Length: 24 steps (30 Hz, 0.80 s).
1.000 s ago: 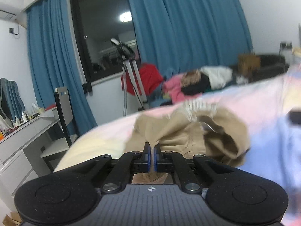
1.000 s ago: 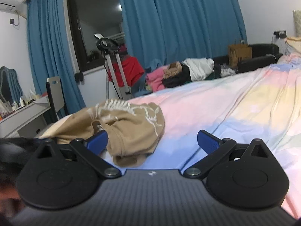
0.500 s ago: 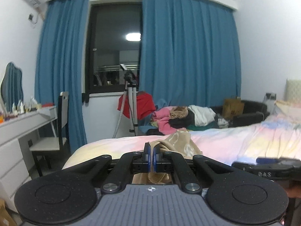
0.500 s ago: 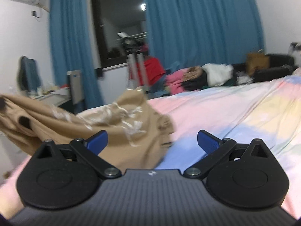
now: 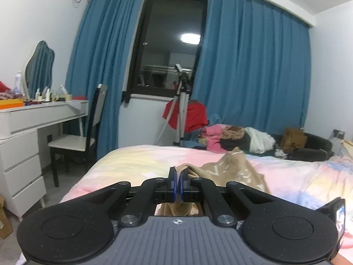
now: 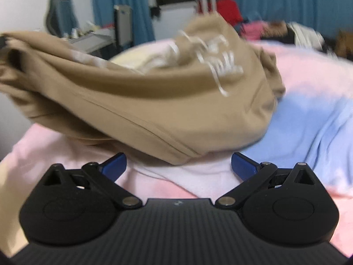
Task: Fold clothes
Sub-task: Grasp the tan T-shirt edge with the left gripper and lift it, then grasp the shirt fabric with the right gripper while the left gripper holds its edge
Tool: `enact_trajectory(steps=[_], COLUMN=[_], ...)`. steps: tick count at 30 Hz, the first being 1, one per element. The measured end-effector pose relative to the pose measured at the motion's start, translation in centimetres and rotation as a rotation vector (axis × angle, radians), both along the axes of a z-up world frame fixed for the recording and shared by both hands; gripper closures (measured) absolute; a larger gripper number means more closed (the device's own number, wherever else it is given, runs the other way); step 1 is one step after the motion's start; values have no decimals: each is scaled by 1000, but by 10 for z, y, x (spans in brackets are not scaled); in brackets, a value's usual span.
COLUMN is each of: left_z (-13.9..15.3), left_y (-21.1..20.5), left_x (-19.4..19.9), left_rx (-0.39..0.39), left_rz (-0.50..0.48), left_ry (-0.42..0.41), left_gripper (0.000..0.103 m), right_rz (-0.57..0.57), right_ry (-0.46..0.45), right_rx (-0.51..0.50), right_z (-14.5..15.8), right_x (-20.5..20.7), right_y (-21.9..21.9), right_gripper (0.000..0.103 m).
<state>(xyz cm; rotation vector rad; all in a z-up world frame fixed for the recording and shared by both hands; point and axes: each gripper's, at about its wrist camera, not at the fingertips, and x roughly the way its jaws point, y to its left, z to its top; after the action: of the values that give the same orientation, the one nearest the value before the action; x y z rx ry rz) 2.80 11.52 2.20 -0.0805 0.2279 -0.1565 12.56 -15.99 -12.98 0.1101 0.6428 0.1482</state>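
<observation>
A tan garment with white lettering hangs partly lifted over the pastel bedspread. My left gripper is shut on a bunched edge of it, and cloth also shows below the fingers. In the right wrist view the garment stretches from the upper left down to the bed, blurred by motion. My right gripper is open and empty, just below the garment's lower hem, over the bedspread.
A white desk with drawers and a chair stand left of the bed. A tripod with a red cloth and a pile of clothes lie beyond the bed. Blue curtains frame a dark window.
My left gripper has lifted the tan garment up off the bed and tilted level. My right gripper has moved in close under the hanging garment, still open.
</observation>
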Motion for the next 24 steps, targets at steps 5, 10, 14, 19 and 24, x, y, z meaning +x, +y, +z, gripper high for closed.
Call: enact_trajectory(steps=[5,10,14,19,24], left_z=[-13,-24,-33,-42,-40], left_y=[2,-4,-12,-13,-22], left_x=[22,41,52,60,53], left_rx=[52,59,85,134,205], left_rz=[53,8,8,30,15], left_ry=[50,133,178,231,230], left_gripper=[100,100,100,96,81], right_rz=[-178,-314,-268,-248,-262], right_ry=[-59,-153,-29,32,-48], right_rx=[37,120,166,150,143], right_z=[13,28,8,-3,10], right_x=[-3,-7,11,16,2], right_y=[-31,-67,-74,-72,-73], right_gripper=[0,0,0,40,69])
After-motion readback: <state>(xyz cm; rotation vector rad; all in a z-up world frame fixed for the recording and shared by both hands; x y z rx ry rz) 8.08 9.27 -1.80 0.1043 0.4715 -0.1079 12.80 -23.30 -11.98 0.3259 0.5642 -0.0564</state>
